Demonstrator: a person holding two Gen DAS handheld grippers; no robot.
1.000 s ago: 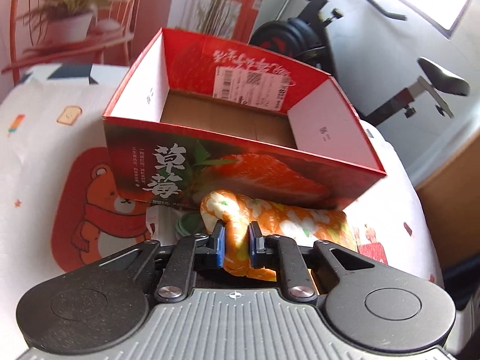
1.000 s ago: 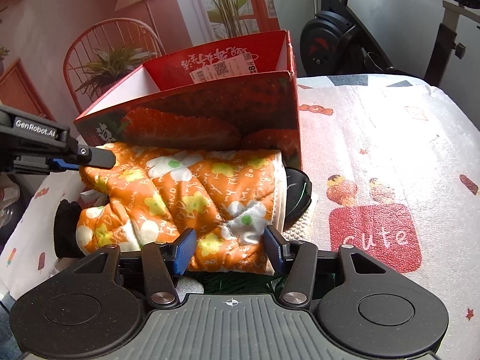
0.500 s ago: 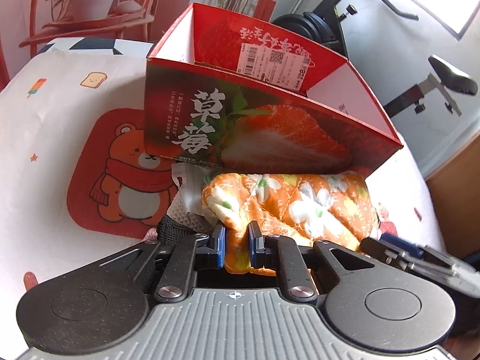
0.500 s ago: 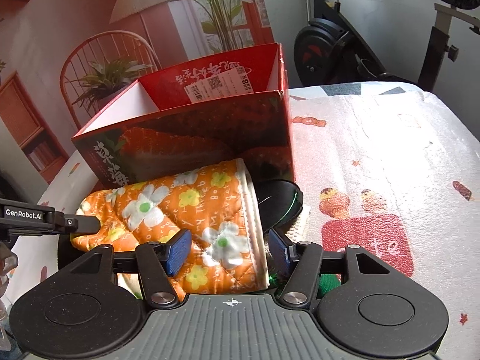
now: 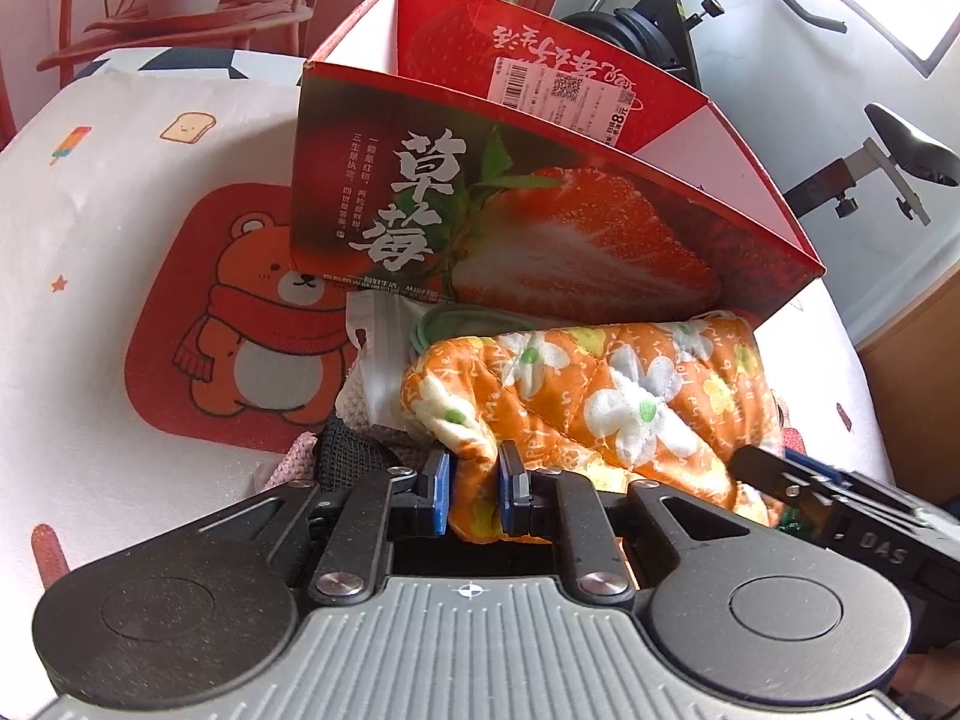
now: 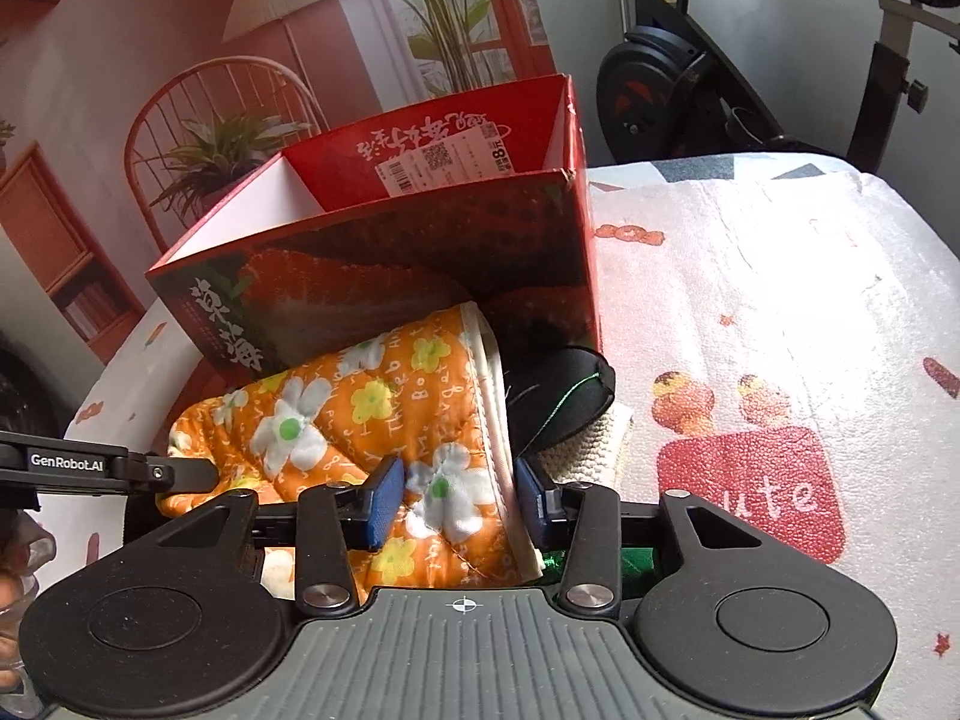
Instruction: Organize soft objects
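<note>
Both grippers, left (image 5: pixel 474 495) and right (image 6: pixel 457 507), have their fingers pinching an orange flowered mitt (image 5: pixel 606 402) near the strawberry box (image 5: pixel 540 210); the next move is likely lifting it over the rim.

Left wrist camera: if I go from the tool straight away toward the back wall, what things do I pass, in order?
Left tool pinching the orange flowered mitt → green band → red strawberry box → exercise bike
</note>
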